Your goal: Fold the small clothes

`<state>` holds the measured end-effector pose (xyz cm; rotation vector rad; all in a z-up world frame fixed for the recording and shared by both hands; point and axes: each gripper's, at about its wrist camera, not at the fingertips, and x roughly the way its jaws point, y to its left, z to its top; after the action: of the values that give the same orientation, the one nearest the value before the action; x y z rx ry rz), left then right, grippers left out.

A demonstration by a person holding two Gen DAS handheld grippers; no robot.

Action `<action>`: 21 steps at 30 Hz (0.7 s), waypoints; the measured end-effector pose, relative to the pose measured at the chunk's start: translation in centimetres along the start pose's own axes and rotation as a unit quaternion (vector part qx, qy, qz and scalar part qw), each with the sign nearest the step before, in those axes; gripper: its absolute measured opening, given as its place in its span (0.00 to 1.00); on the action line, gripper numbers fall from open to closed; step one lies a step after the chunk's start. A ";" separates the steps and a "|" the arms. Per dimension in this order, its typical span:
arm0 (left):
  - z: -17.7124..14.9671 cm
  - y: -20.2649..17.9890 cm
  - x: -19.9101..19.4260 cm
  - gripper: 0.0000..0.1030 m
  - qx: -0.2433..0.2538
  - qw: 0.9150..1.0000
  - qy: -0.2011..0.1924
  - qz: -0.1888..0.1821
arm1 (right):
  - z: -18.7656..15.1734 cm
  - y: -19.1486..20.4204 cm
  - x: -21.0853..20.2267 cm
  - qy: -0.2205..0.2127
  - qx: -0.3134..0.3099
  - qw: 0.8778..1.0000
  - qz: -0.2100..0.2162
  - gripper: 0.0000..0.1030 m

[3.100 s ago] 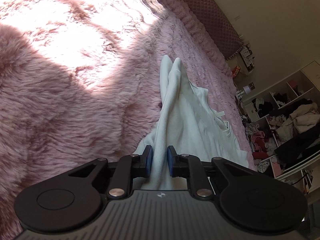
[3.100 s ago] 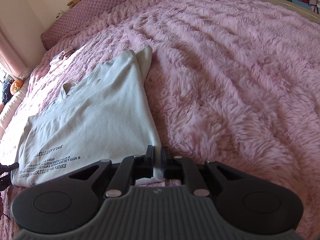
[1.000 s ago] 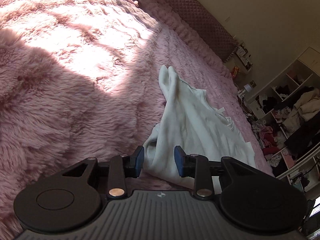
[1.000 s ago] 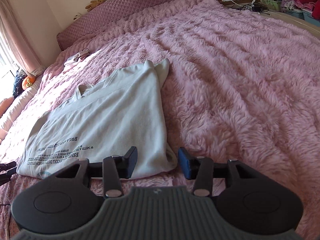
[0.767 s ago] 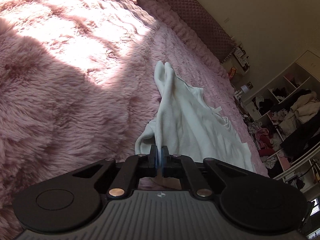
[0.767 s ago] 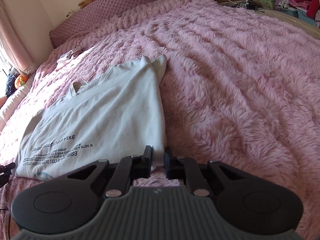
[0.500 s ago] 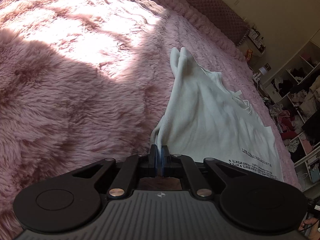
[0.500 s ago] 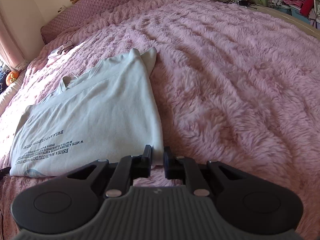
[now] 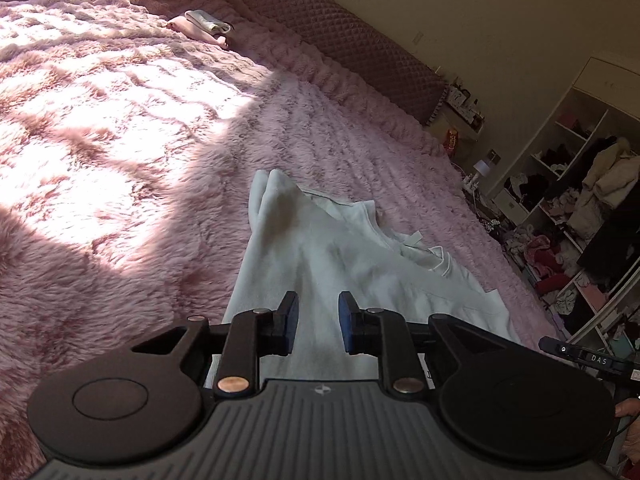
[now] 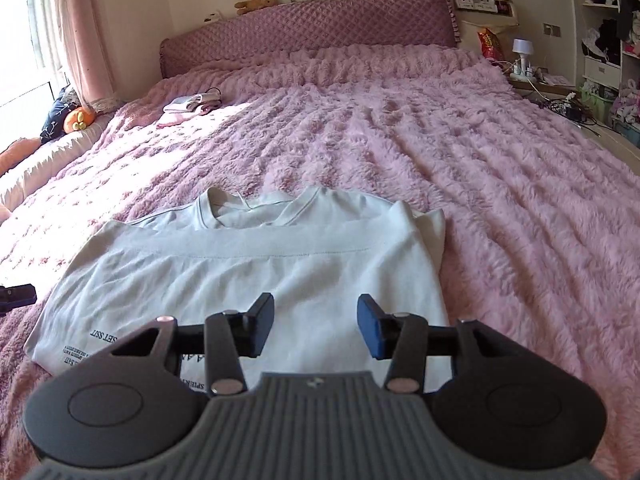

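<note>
Pale shirt (image 10: pixel 256 276) beyond opening fingers (image 10: pixel 260 322), ungripped

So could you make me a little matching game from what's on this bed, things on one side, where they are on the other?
Things:
1. T-shirt
2. Teddy bear
3. Small folded clothes
4. Lamp

Places:
A. on top of the headboard
B. on the blanket, far left, near the headboard
C. beside the bed, on the right
D. spread on the blanket just ahead of both grippers

Pairs: 1-D, 2-A, 3-B, 4-C
</note>
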<state>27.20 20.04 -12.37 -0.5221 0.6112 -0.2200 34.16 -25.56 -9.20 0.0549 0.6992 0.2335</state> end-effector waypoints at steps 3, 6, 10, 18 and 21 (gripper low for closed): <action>0.2 -0.4 1.9 0.23 0.002 1.000 0.012 -0.017 | 3.4 2.2 5.3 0.031 0.013 0.999 0.014 0.42; 0.1 -0.6 3.3 0.23 0.008 0.999 0.022 -0.027 | 6.5 3.9 10.3 0.038 0.035 0.999 -0.003 0.42; -0.3 -0.5 4.9 0.23 0.022 0.999 0.040 -0.023 | 9.8 5.7 16.1 0.025 0.010 0.999 -0.047 0.42; -1.5 -0.5 5.6 0.33 0.047 0.998 0.048 -0.020 | 11.1 7.4 24.4 0.072 -0.036 0.992 -0.096 0.42; -1.6 -0.5 5.5 0.33 0.036 0.998 0.047 -0.022 | 9.9 7.7 25.2 0.076 -0.070 0.988 -0.113 0.41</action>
<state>30.66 17.13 -15.90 -0.4578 0.6820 -0.3085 57.68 -11.99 -16.61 -0.1781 0.8324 0.0696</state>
